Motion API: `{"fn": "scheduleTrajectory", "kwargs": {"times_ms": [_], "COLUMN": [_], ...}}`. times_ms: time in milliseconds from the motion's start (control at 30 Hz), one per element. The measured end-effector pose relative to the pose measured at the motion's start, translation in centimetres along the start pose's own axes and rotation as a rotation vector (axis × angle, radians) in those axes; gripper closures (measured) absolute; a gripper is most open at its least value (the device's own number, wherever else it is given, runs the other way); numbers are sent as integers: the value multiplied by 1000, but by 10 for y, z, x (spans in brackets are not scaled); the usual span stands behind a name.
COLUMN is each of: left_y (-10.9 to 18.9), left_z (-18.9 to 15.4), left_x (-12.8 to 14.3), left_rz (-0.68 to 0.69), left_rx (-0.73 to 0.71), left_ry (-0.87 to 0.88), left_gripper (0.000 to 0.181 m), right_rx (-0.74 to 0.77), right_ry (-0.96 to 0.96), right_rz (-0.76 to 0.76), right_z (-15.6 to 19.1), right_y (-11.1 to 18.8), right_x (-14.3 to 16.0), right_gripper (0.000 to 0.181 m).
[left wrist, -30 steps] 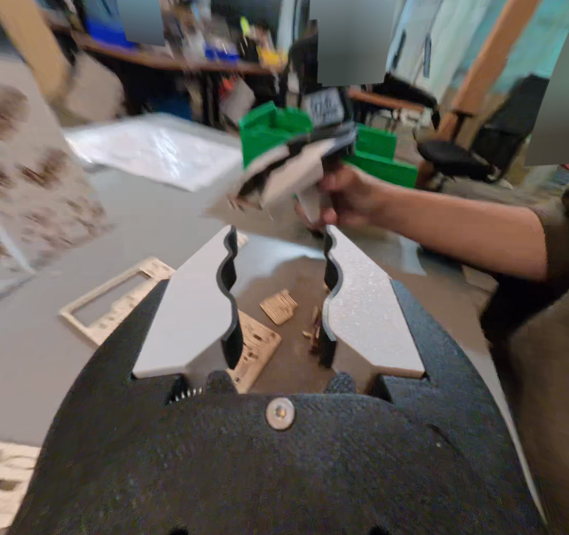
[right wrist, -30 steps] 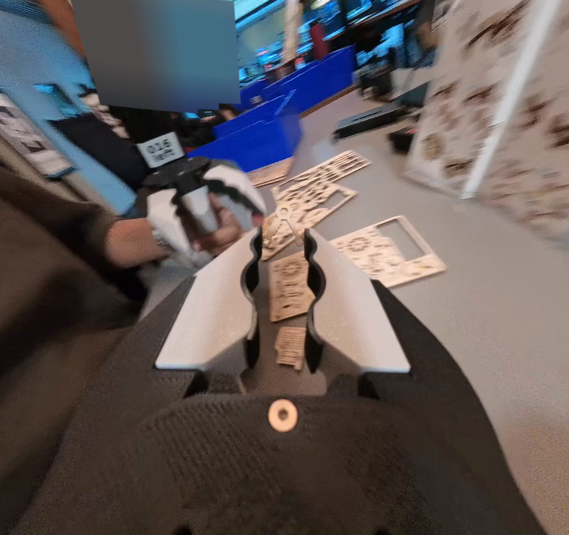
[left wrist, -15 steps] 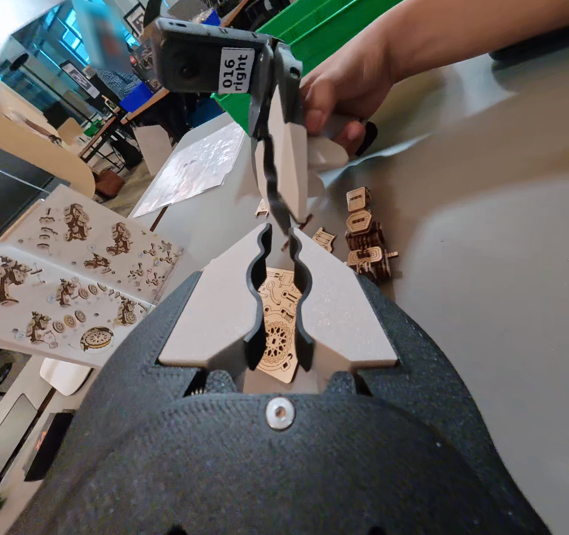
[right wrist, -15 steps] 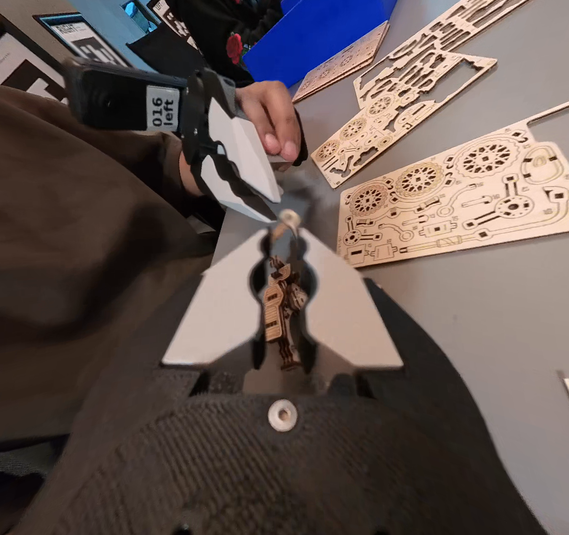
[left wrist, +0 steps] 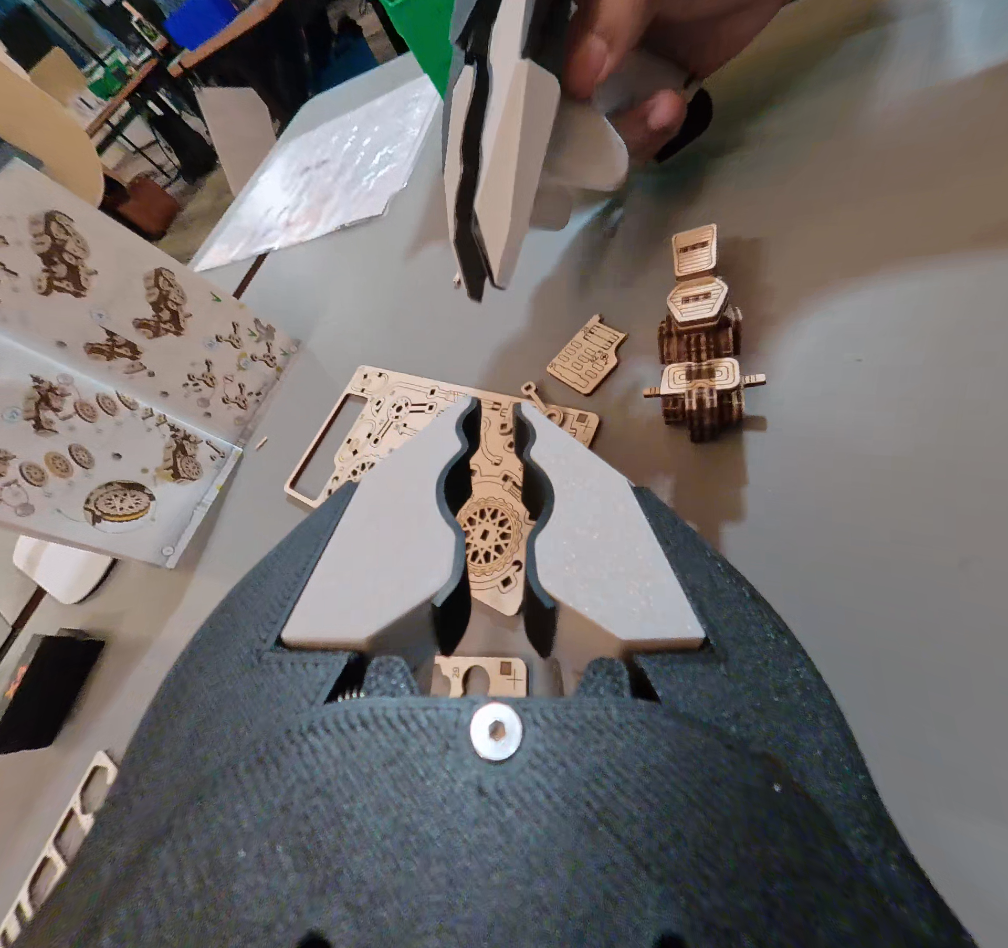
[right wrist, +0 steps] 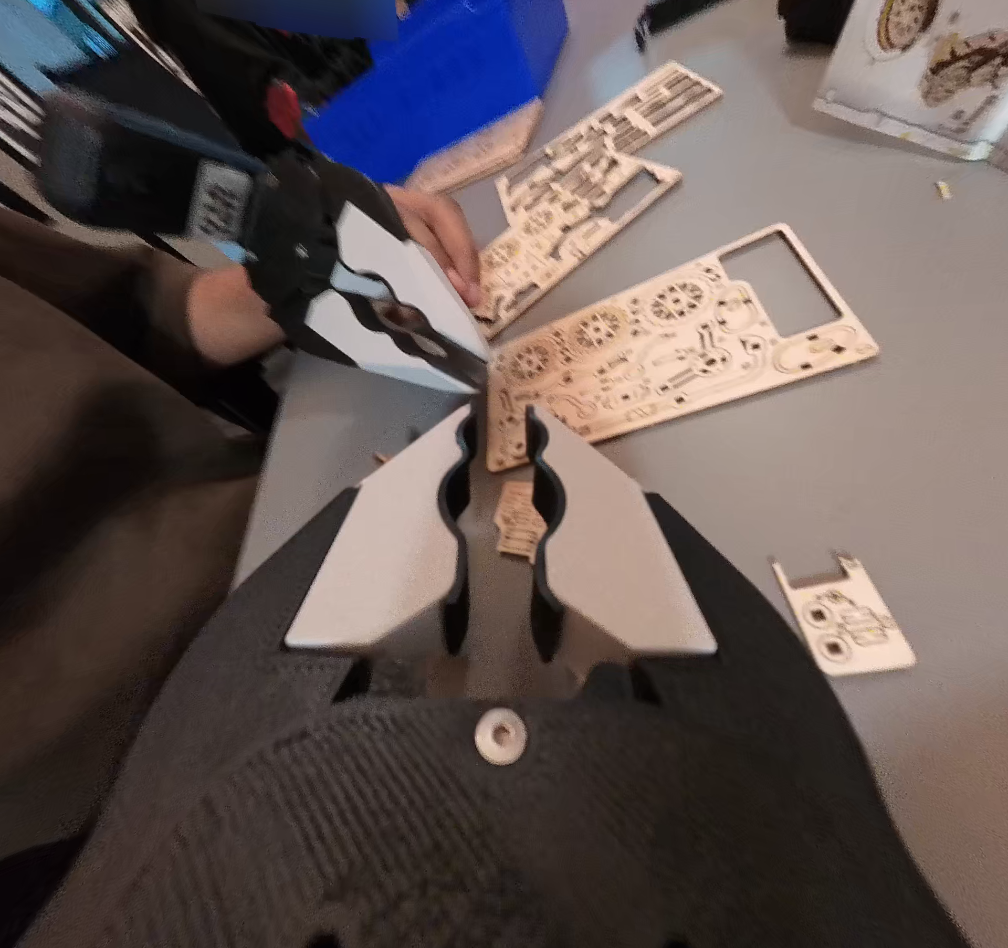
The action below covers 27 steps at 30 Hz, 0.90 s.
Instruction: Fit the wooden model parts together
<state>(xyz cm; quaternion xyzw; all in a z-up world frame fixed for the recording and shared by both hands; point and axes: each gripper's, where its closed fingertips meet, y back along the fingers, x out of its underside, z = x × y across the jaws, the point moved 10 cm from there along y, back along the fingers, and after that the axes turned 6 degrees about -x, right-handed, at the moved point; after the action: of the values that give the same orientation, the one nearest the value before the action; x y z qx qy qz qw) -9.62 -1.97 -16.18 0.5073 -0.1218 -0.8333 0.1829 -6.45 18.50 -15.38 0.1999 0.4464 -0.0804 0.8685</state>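
Note:
My left gripper (left wrist: 495, 407) hovers over a laser-cut wooden parts sheet (left wrist: 382, 431), its jaws a narrow gap apart and empty. My right gripper (left wrist: 475, 289) hangs tip-down just beyond it, above the table, held by a hand. In the right wrist view my right gripper (right wrist: 500, 410) is narrowly open and empty above a small slatted wooden panel (right wrist: 518, 523) and the sheet's corner (right wrist: 682, 354). The left gripper (right wrist: 480, 371) points at that corner. Two part-built wooden blocks (left wrist: 701, 338) (left wrist: 703, 398) and the loose panel (left wrist: 586, 363) lie to the right.
An open instruction booklet (left wrist: 109, 376) lies at the left, with a shiny plastic sheet (left wrist: 338, 169) and a green bin (left wrist: 420, 0) behind. A second parts sheet (right wrist: 589, 169), a blue bin (right wrist: 453, 76) and a cut-off sheet piece (right wrist: 845, 627) also sit on the grey table (right wrist: 818, 485). Some 4 cm of space lies between my two pairs of fingers.
Both grippers tilted down toward the table. The left jaws narrowed from wide open a second ago. The right gripper drew back and up from the left gripper's tips.

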Motion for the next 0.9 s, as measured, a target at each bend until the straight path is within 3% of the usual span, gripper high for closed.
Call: {"fn": "scheduleTrajectory", "kwargs": {"times_ms": [33, 300, 367, 433, 567, 767, 833, 900], "left_y": [-1, -2, -1, -1, -1, 5, 7, 7], "left_z": [0, 12, 15, 17, 21, 32, 34, 35], "left_x": [1, 3, 3, 3, 4, 1, -5, -12], "left_rz": [10, 28, 24, 25, 29, -43, -101, -139], "left_rx": [0, -55, -59, -68, -94, -108, -38, 150], "left_ry": [7, 104, 127, 144, 178, 336, 483, 729], "left_gripper": [173, 174, 174, 173, 171, 166, 162, 158], "right_rx": [39, 198, 193, 196, 186, 236, 286, 356], "right_ry": [29, 183, 182, 193, 204, 352, 455, 566], "right_rz": [50, 326, 327, 341, 357, 181, 112, 92], "right_z": [0, -3, -4, -4, -2, 14, 22, 30], "right_y": [-3, -36, -39, -40, -40, -26, -20, -17], "right_x": [3, 16, 14, 15, 16, -4, -11, -14], "right_gripper": [166, 159, 159, 174, 176, 176, 176, 176]}}
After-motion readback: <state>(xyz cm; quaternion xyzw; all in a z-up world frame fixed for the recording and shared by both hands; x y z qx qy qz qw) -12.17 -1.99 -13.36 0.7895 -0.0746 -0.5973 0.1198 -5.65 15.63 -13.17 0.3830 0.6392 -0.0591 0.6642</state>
